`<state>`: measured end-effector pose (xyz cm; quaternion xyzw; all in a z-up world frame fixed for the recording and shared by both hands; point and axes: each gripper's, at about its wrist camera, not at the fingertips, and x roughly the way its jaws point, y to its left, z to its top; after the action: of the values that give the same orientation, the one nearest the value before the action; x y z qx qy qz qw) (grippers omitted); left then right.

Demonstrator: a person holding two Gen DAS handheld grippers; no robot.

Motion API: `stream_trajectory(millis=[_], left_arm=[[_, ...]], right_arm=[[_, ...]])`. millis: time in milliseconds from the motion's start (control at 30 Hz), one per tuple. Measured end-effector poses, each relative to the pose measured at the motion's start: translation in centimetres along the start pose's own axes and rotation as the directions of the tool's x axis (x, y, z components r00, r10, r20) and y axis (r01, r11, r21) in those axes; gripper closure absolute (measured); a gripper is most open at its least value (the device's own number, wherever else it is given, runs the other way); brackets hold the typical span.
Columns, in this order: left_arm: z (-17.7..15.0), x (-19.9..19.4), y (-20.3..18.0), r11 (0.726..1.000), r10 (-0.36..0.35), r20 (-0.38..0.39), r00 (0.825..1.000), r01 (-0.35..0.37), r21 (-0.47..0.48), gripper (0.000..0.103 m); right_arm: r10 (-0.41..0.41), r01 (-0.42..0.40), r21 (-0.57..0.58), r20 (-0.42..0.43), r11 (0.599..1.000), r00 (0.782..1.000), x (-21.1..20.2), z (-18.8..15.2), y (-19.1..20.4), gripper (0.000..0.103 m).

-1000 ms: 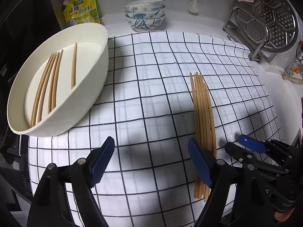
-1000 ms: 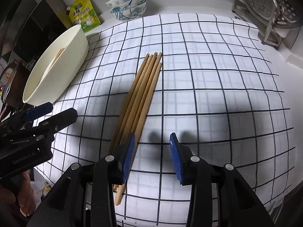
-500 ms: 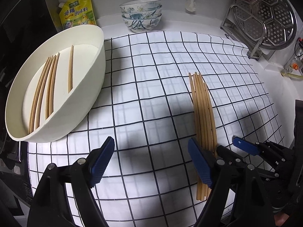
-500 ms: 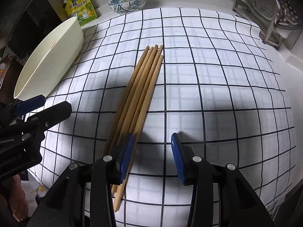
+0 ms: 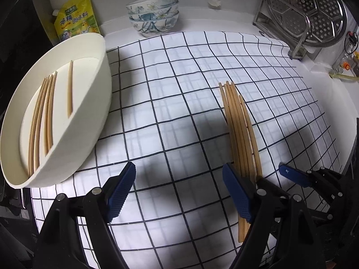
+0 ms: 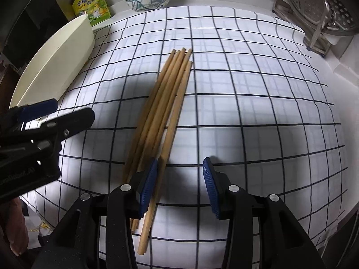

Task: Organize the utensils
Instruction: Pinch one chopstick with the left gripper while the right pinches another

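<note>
- A white cloth with a dark grid pattern [image 5: 175,103] covers a kitchen counter; every place below is given relative to this cloth.
- A bundle of wooden chopsticks [image 6: 161,116] lies flat on the cloth, right of its middle, tips pointing toward the back wall.
- The right gripper [image 6: 179,183] hovers at the near end of the bundle, jaws spread and holding nothing. Its left blue pad [image 6: 149,186] sits over the bundle's near end; whether it touches cannot be told.
- The left gripper [image 5: 179,192] hovers over the near edge of the cloth, left of the bundle, jaws spread wide and empty.
- A white oval tray [image 5: 98,103] rests on the cloth's left edge; several more chopsticks [image 5: 42,114] lie inside it.
- Behind the cloth stand stacked floral bowls [image 5: 153,15] and a yellow pouch [image 5: 75,16].
- A metal steamer rack [image 5: 307,11] stands past the cloth's far right corner.
</note>
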<state>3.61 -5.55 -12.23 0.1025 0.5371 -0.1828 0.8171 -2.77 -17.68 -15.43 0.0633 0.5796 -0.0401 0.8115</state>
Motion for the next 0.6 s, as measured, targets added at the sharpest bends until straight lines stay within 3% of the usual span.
stream_trajectory(millis=[233,600], left_arm=[[-0.1,1.4,-1.3,0.999,-0.037,-0.026,0.999,0.038,0.025,0.025],[-0.7,3.4,-3.3,0.998,-0.023,-0.047,0.999,0.026,0.063,0.025]], right_arm=[[-0.033,0.033,0.059,0.004,0.998,0.999,-0.5,-0.5,-3.0,0.063],[-0.016,0.015,0.086,0.016,0.996,1.0,-1.1,-0.8,-4.9,0.063]])
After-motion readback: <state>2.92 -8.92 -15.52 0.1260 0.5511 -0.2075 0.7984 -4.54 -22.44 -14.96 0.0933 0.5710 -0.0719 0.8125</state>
